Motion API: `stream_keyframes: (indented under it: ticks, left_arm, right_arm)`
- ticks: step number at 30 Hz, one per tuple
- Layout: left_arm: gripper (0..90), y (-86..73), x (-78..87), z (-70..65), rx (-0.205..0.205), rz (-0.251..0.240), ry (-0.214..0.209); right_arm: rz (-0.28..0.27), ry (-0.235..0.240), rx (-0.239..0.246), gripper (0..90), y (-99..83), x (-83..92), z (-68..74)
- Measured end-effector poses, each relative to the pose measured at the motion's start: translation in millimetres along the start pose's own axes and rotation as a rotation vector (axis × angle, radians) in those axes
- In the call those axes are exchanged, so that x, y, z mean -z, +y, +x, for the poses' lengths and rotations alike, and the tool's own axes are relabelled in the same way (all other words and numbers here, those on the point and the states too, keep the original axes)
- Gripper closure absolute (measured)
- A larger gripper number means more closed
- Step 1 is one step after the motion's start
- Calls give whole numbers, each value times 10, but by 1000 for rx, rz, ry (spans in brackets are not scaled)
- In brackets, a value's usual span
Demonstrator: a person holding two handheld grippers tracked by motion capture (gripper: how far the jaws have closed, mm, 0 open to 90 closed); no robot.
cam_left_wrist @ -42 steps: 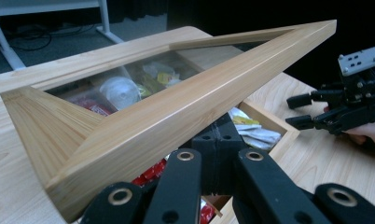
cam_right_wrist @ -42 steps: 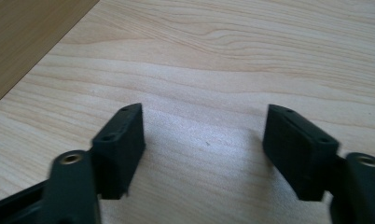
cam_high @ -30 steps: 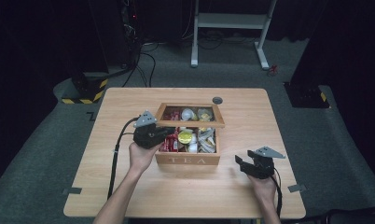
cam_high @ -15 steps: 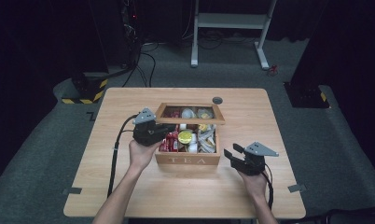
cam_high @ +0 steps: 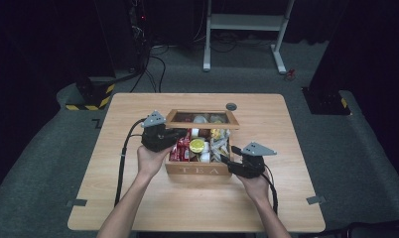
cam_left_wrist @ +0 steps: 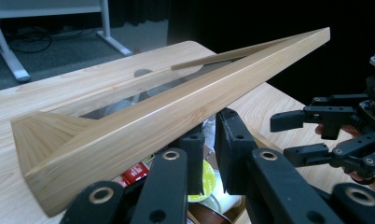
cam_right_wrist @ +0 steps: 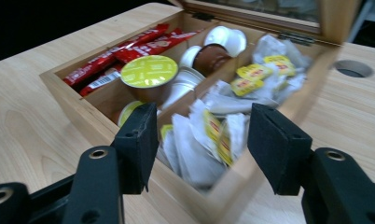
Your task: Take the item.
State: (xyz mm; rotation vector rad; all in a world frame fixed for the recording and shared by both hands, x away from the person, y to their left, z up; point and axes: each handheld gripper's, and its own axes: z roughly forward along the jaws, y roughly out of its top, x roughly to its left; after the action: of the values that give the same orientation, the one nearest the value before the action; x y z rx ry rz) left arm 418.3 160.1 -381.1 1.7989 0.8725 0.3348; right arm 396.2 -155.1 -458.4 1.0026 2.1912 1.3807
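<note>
Wooden tea box stood at the middle of the worktop, lettered front wall toward the person; lid raised at the far side, glass pane framed in wood. Inside: red sachets in the left compartment, a yellow-topped capsule among other capsules in the middle one, white tea bags with yellow tags in the right one. Left gripper held at the box's left wall, reaching in over the sachets; jaws nearly together, narrow gap between the pads, nothing seen clamped; underside of the raised lid slanting just above them in the left gripper view. Right gripper poised at the box's front right corner, jaws having just been opening, now moderately apart, nothing held; tea bags seen beyond the gap in the right gripper view, near wall of the box just ahead of the pads. Dark round hole in the worktop behind the lid.
</note>
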Motion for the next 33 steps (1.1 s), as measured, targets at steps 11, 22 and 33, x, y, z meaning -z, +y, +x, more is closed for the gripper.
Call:
stream_keyframes:
  ticks: [11, 22, 33]
  left_arm:
    - [819, 57, -7, 24, 12, -10, 0]
    - [816, 119, -18, 59, 37, -17, -13]
    - [815, 152, -48, 85, 42, -16, -8]
  right_arm:
    - [30, 35, -11, 391, 160, -173, 37]
    - [82, 45, 17, 354, 277, -388, 171]
    - [139, 31, 1, 316, 359, -661, 312]
